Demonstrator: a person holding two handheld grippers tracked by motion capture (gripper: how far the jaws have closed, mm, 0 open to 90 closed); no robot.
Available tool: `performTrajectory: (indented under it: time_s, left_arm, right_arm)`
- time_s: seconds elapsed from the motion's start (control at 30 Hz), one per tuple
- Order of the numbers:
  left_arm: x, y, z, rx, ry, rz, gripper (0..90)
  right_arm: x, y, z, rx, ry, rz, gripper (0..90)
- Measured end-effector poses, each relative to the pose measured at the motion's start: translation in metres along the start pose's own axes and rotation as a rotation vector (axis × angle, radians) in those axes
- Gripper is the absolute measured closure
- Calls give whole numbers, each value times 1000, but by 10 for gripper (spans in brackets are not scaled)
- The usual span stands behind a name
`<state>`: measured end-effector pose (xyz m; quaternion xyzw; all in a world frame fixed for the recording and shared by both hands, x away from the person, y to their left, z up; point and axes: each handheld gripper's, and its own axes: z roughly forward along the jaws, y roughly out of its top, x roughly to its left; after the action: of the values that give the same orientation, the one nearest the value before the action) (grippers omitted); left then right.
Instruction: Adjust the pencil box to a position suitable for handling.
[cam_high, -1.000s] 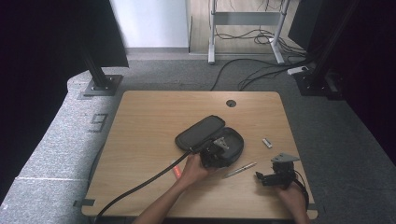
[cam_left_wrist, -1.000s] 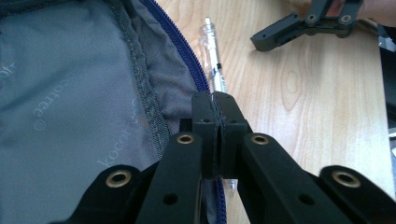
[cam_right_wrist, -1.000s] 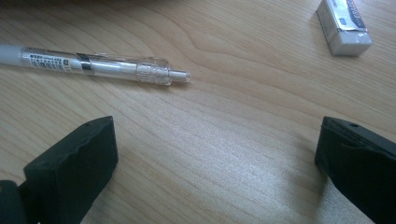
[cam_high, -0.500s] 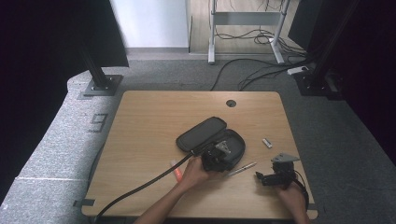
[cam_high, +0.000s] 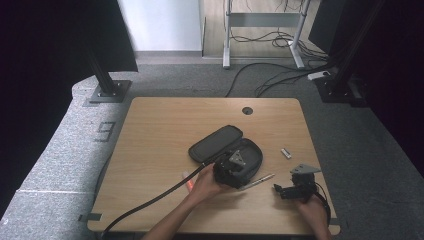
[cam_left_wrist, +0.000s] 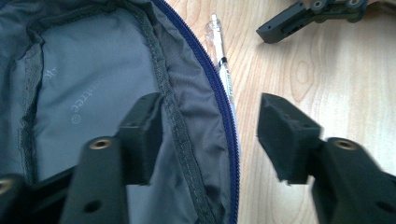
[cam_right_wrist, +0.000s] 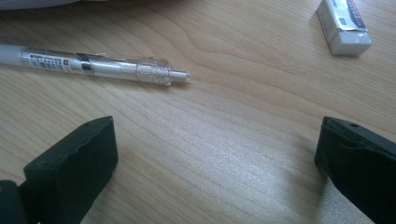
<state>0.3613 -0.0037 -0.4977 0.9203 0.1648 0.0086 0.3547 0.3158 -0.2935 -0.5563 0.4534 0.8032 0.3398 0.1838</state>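
My left gripper (cam_left_wrist: 210, 135): jaws just opened, straddling the case (cam_high: 227, 150) rim, mid-table. My right gripper (cam_right_wrist: 215, 158): open, empty, near right. Pen (cam_right_wrist: 93, 65) between them; eraser (cam_high: 286, 153) farther right.

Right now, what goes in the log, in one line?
case: open | left gripper: jaws just opened astride case rim | right gripper: open | pen: on table

A big "9" is marked on the grey floor mat (cam_high: 104, 131) left of the table. Pale letters "tree" are printed on the pencil case lining (cam_left_wrist: 74, 88). The small print on the pen (cam_right_wrist: 93, 65) and the eraser (cam_right_wrist: 344, 25) can't be made out.
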Motion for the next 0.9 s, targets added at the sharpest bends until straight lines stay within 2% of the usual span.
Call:
performTrajectory:
  time_s: [0.13, 0.27, 0.43, 0.47, 0.57, 0.9]
  left_arm:
    - [4, -1, -6, -17, -34, -28, 307]
    - [6, -2, -11, -21, -42, -29, 260]
    - [8, -4, -17, -17, -30, -26, 206]
    - [10, -5, -19, -19, -27, -35, 196]
    - [11, -7, -21, -21, -21, -37, 195]
    - [19, -18, -39, -37, 31, -55, 148]
  right_arm:
    - [0, 0, 0, 0, 0, 0, 0]
    - [0, 0, 0, 0, 0, 0, 0]
    - [0, 0, 0, 0, 0, 0, 0]
    - [0, 0, 0, 0, 0, 0, 0]
    - [0, 0, 0, 0, 0, 0, 0]
    - [0, 0, 0, 0, 0, 0, 0]
